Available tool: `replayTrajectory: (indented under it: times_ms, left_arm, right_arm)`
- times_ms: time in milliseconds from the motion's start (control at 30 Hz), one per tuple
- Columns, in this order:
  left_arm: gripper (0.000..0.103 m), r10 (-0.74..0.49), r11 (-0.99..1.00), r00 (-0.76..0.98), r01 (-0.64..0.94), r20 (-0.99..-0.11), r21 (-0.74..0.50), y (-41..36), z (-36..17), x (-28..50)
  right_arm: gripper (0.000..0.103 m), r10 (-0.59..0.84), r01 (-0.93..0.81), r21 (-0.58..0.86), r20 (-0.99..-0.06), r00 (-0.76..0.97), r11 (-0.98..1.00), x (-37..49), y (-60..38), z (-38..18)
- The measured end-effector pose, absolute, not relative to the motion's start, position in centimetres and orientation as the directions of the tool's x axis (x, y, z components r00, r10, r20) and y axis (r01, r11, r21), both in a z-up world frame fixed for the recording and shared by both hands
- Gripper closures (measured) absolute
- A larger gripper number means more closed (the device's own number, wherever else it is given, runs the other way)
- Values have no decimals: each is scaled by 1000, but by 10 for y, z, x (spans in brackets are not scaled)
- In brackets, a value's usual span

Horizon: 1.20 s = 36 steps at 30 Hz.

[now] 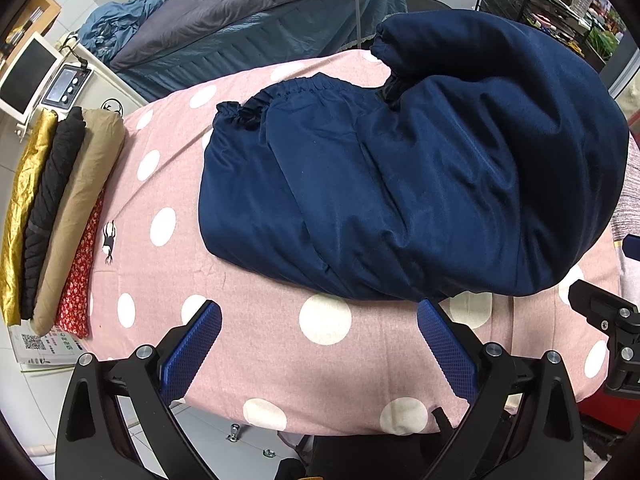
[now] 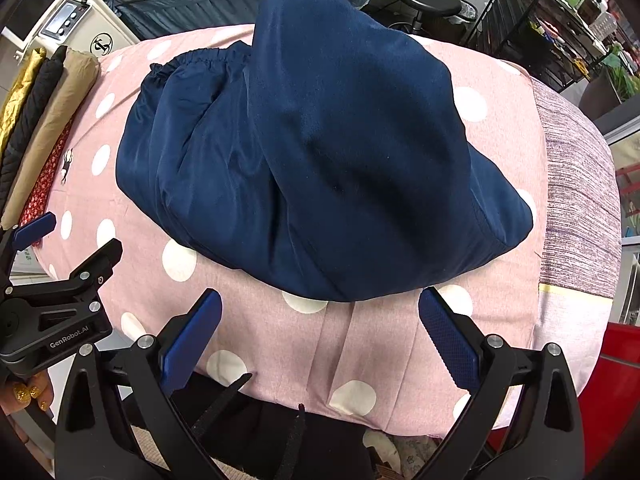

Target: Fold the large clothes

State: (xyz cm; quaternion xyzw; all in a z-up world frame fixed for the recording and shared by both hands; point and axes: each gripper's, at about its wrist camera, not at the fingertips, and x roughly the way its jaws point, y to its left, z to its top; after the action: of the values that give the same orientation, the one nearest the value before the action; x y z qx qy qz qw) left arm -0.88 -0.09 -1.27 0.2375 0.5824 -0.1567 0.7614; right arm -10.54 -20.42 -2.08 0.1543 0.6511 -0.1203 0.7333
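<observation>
Left tongs (image 1: 319, 322) and right tongs (image 2: 320, 312), each seen from its own wrist camera, are held low over the near edge of the counter (image 1: 280, 380), pointing forward across it. Both pairs stand released, blue pads spread wide and grasping nothing. The left tongs also appear at the left margin of the right wrist view, just beside the right pair.

One navy jacket (image 1: 400, 184), with elastic gathered hem and cuffs, lies partly folded in the middle of the counter, its upper layer bulging in a rounded mound; it touches neither pair of tongs. The counter is covered by a pink sheet with white dots (image 1: 332, 356).

Four folded garments lie side by side along the counter's left edge: one gold (image 1: 22, 200), one black (image 1: 48, 200), one tan (image 1: 80, 208), one red floral (image 1: 78, 280). A bed with grey bedding (image 1: 240, 12) stands behind.
</observation>
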Motion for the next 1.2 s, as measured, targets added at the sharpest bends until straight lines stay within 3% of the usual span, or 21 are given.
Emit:
replayTrajectory:
  times_ms: [1200]
  left_arm:
    - [7,12,828,215,546,-977,130,-7,-23,-7]
  right_arm:
    - [6,28,371,68,-993,113,926,-103,-205,-25]
